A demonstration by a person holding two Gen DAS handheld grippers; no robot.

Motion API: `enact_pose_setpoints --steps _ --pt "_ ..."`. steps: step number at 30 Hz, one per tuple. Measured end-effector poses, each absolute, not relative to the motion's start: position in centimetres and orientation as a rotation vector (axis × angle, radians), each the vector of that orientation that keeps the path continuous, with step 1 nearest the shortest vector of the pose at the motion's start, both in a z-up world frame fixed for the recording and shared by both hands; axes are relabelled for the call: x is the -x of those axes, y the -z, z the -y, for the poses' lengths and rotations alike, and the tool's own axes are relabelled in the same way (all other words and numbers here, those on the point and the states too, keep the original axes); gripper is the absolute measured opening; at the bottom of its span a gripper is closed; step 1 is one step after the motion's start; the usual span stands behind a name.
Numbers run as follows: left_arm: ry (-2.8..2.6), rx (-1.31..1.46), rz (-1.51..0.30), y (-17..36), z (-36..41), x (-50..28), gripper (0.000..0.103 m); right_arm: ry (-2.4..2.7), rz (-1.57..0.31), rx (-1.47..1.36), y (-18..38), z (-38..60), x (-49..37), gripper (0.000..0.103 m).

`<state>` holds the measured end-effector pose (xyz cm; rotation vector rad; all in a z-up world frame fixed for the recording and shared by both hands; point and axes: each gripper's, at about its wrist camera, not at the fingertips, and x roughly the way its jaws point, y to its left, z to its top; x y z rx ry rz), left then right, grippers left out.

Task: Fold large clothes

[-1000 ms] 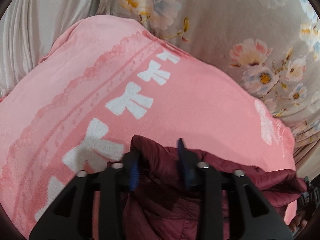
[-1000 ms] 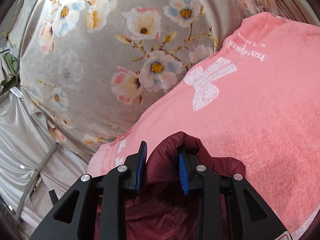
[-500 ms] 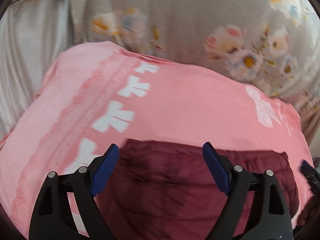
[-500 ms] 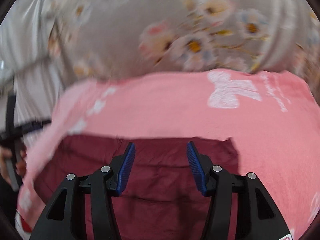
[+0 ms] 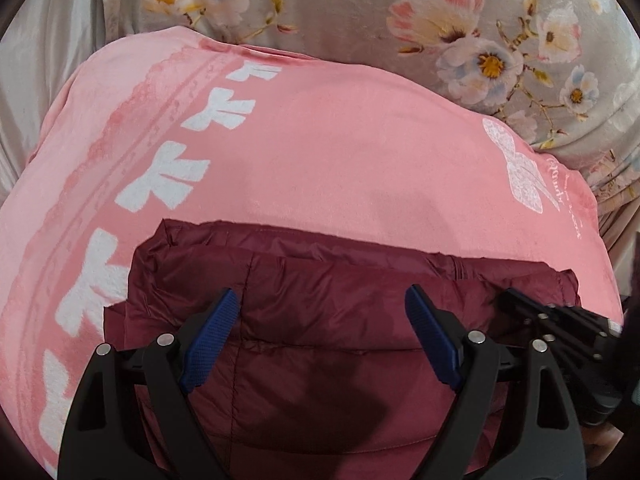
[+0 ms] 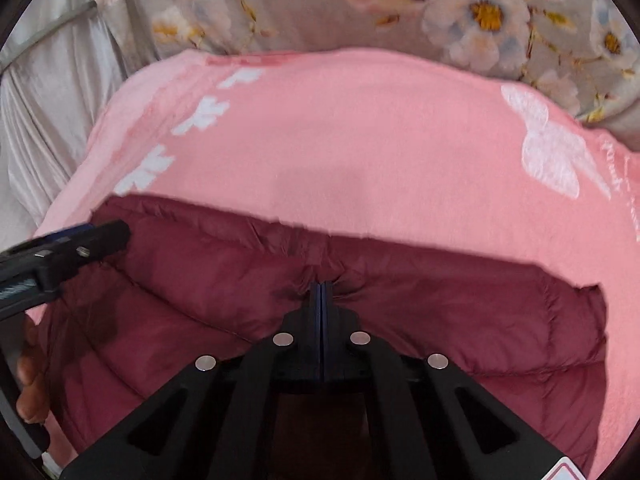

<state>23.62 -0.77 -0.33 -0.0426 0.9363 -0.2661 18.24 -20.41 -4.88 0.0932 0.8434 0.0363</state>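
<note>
Maroon quilted jacket (image 5: 320, 320) is lying folded flat on a pink blanket (image 5: 320, 152) w/ white bow prints, and the blanket is covering a bed spread w/ a grey floral sheet (image 5: 360, 12).

Going left to right in the left wrist view: we're seeing a pale satin curtain (image 5: 44, 60) at the far left edge, then the row of white bows running down the blanket, then the jacket filling the lower middle. Our left tongs (image 5: 322, 340) are standing wide, blue pads (image 5: 210, 344) spread apart above the jacket's top panel, w/ nothing gripped between them; the jaws have just been opening. A stitched seam is running down the jacket just inside the left pad. At the right edge the other tool's black tip is resting at the jacket's right corner, and a lace bow w/ script lettering is showing on the blanket beyond it.

In the right wrist view, left to right: the left tool's black arm is coming in from the left edge over the jacket's left end, w/ a hand (image 6: 30, 380) partly visible below it. In the middle our right tongs (image 6: 321, 290) are fully closed, having just been closing, pads pressed together, tips pushing into the jacket near its far edge, fabric puckering around them. We can't tell whether any fabric is pinched between the pads. Right of that, the jacket's far corner is ending on bare pink blanket.
</note>
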Motion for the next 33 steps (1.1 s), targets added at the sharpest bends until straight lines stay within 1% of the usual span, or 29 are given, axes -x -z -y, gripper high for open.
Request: enact_pose_setpoints --steps 3,6,8,11,15,19,23,29,31,33 --pt "0.276 0.057 -0.91 -1.0 1.0 -24.5 0.083 -0.065 -0.74 -0.135 1.7 20.8 -17.8 0.0" --pt "0.298 0.066 -0.903 -1.6 2.2 -26.2 0.083 -0.066 -0.716 -0.131 1.0 21.0 -19.5 0.0" --pt "0.293 0.052 -0.918 -0.8 3.2 -27.5 0.083 -0.065 -0.755 -0.139 2.4 21.3 -21.4 0.0" --pt "0.236 0.006 -0.966 2.1 4.3 -29.4 0.083 -0.057 -0.831 -0.157 5.6 21.6 -23.6 0.0" --pt "0.221 -0.003 -1.005 5.5 4.4 -30.2 0.082 -0.066 -0.889 -0.22 8.9 22.2 -24.4 0.0" --pt "0.216 -0.031 -0.991 6.9 5.2 -30.2 0.083 -0.076 -0.899 -0.262 10.1 22.7 -24.7 0.0" --pt "0.201 -0.06 -0.968 7.9 5.8 -30.4 0.086 -0.082 -0.881 -0.287 10.7 22.9 -24.6 0.0" --pt "0.186 -0.085 -0.95 8.4 6.3 -30.9 0.09 -0.097 -0.854 -0.326 11.1 23.4 -24.7 0.0" --pt "0.198 -0.069 -0.945 8.3 6.0 -30.9 0.09 -0.128 -0.837 -0.376 11.0 24.1 -24.4 0.0" --pt "0.236 -0.011 -0.939 7.5 4.8 -30.6 0.088 -0.116 -0.808 -0.391 9.9 24.8 -23.3 0.0"
